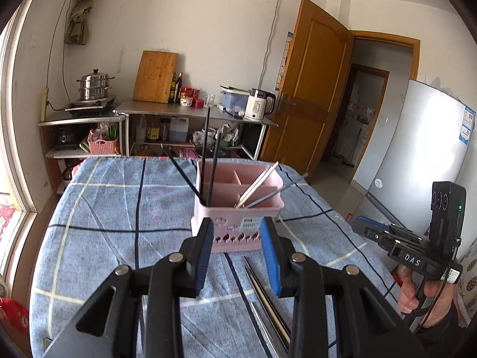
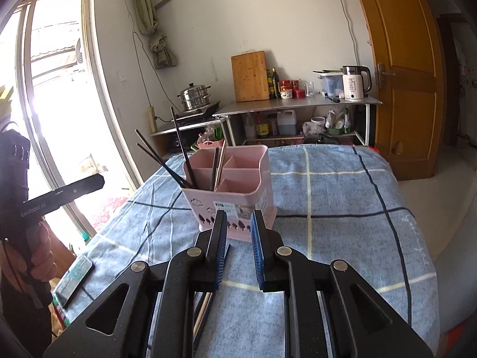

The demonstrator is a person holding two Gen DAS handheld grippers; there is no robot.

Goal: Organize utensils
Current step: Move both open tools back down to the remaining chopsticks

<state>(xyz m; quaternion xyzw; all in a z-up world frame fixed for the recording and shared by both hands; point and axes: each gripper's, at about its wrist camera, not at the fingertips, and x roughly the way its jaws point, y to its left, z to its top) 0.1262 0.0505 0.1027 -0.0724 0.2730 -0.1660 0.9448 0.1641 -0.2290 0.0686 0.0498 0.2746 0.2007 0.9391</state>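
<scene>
– Loose chopsticks (image 1: pixel 268 295): location?
– Flat on checked cloth (image 1: pixel 119 208), below and just behind right finger of left tongs (image 1: pixel 237 226); in the right wrist view, under left finger of right tongs (image 2: pixel 239 217). Several sticks, close together, roughly parallel, tips toward pink caddy (image 1: pixel 232 238).
– Caddy position?
– Directly ahead of both tongs, upright, near. Black chopsticks (image 1: pixel 205 149) stand in far-left compartment; pale chopsticks (image 1: pixel 259 183) lean out rightward from near-right compartment.
– Tongs condition?
– Left tongs: apart, nothing between. Right tongs: narrowly apart, nothing between.
– Step in hand, as judged?
– Picking one loose stick for the caddy. Advisable: draw back and dip, since sticks sit beneath the fingers rather than ahead of them; straddle a single stick across its length, near the middle, to prevent swinging. Separating it from its neighbours first likely helps. Thin, smooth shaft on soft cloth: liable to roll or slip.
– Insertion?
– Tip down, from above, into a compartment with matching sticks; keep clear of leaning shafts already standing.
– Edges and room?
– Far table edge (image 1: pixel 134 158) close beyond caddy. Open cloth right of right tongs, broad. Flat card (image 2: pixel 74 280) near edge left of right tongs. Fridge (image 1: pixel 417 149) well off to the right, no obstruction.
</scene>
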